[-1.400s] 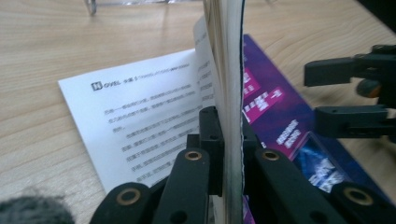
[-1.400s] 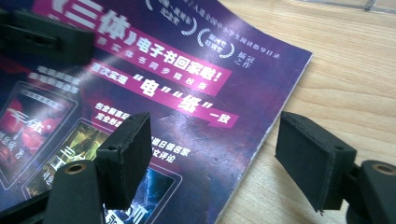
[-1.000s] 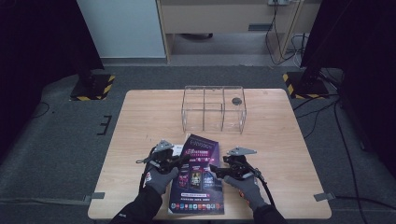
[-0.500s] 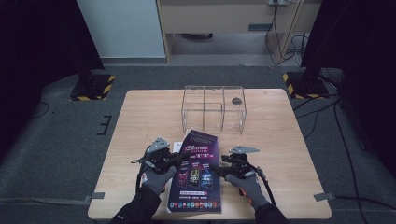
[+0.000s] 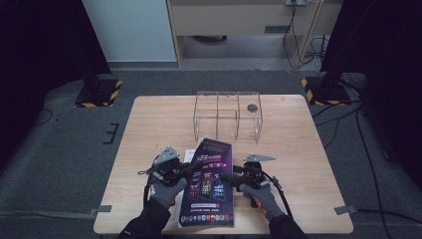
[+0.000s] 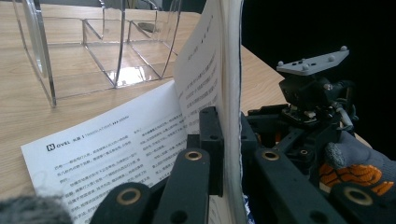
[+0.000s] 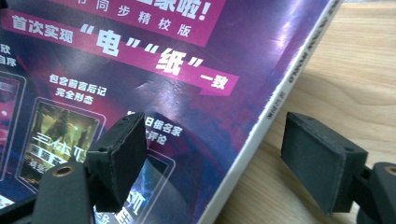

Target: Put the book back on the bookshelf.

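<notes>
On the worktop (image 5: pixel 149 129), just on the person's side of the clear acrylic organizer (image 5: pixel 228 114), lies the purple-covered book (image 5: pixel 209 184), its long axis running from the organizer toward the person. The left gripper (image 5: pixel 191 168) pinches the raised cover and pages, lifted away from a white text page (image 6: pixel 112 149). Beyond the book from the organizer's right end, the right gripper (image 7: pixel 210 154) stands with jaws spread astride the spine edge, gripping nothing.
</notes>
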Available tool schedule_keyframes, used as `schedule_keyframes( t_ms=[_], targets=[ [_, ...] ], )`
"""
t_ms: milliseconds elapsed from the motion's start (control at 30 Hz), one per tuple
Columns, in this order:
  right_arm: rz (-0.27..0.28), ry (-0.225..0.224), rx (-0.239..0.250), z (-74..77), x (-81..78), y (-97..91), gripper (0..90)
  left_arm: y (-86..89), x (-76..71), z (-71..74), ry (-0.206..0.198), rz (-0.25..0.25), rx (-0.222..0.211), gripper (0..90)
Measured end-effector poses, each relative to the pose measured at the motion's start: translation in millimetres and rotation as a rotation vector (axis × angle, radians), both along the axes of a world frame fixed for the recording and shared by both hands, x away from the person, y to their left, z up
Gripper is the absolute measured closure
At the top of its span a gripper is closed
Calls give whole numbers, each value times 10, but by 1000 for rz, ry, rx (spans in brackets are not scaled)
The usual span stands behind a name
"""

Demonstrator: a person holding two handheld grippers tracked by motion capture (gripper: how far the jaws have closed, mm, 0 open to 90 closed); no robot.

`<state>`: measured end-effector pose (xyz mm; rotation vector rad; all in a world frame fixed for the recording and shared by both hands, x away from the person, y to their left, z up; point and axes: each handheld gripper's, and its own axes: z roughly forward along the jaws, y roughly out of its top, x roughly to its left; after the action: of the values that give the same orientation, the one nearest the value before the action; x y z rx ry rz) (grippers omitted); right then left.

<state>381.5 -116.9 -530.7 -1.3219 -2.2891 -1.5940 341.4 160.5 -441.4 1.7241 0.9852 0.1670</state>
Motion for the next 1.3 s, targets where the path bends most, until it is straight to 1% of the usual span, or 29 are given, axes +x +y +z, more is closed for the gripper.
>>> schedule_keyframes(
  t_ms=[33, 100, 133, 167, 300, 400, 500, 600, 667, 700, 733, 967, 1100, 1200, 1300],
  targets=[
    [0, 0, 0, 0, 0, 0, 223, 0, 0, 0, 0, 0, 0, 868],
    [12, 7, 24, -11, 10, 15, 223, 1, -3, 4, -1, -5, -3, 868],
    [12, 7, 24, -11, 10, 15, 223, 1, -3, 4, -1, -5, -3, 868],
    [18, 8, 39, -16, 20, 23, 223, 2, -4, 6, -2, -9, -7, 869],
    [33, 17, 63, -20, 30, 44, 224, 1, -5, 8, -3, -16, -12, 868],
    [53, 11, 69, -8, 21, 77, 235, 2, -5, 6, -3, -19, -14, 868],
    [53, 4, 64, 2, 11, 94, 231, 7, -8, 10, -5, -18, -16, 868],
    [51, 1, 66, 14, 7, 86, 253, 20, -9, 12, -5, -20, -20, 868],
    [44, -3, 60, 27, 0, 77, 292, 26, -7, 12, -5, -21, -23, 868],
    [44, -3, 60, 27, 0, 77, 292, 31, -5, 11, -4, -21, -24, 868],
    [38, 0, 56, 40, -8, 69, 329, 41, -2, 7, -1, -19, -26, 867],
    [13, -35, 36, 96, -52, 40, 524, 62, 2, -3, 0, -10, -28, 867],
    [3, -36, 37, 140, -64, 24, 610, 57, 1, -4, -4, -3, -22, 866],
    [7, -42, 36, 160, -66, 15, 634, 57, 2, -8, -4, 0, -18, 866],
    [9, -40, 30, 194, -74, 7, 662, 58, 9, -19, -2, 13, -7, 865]
  ],
)
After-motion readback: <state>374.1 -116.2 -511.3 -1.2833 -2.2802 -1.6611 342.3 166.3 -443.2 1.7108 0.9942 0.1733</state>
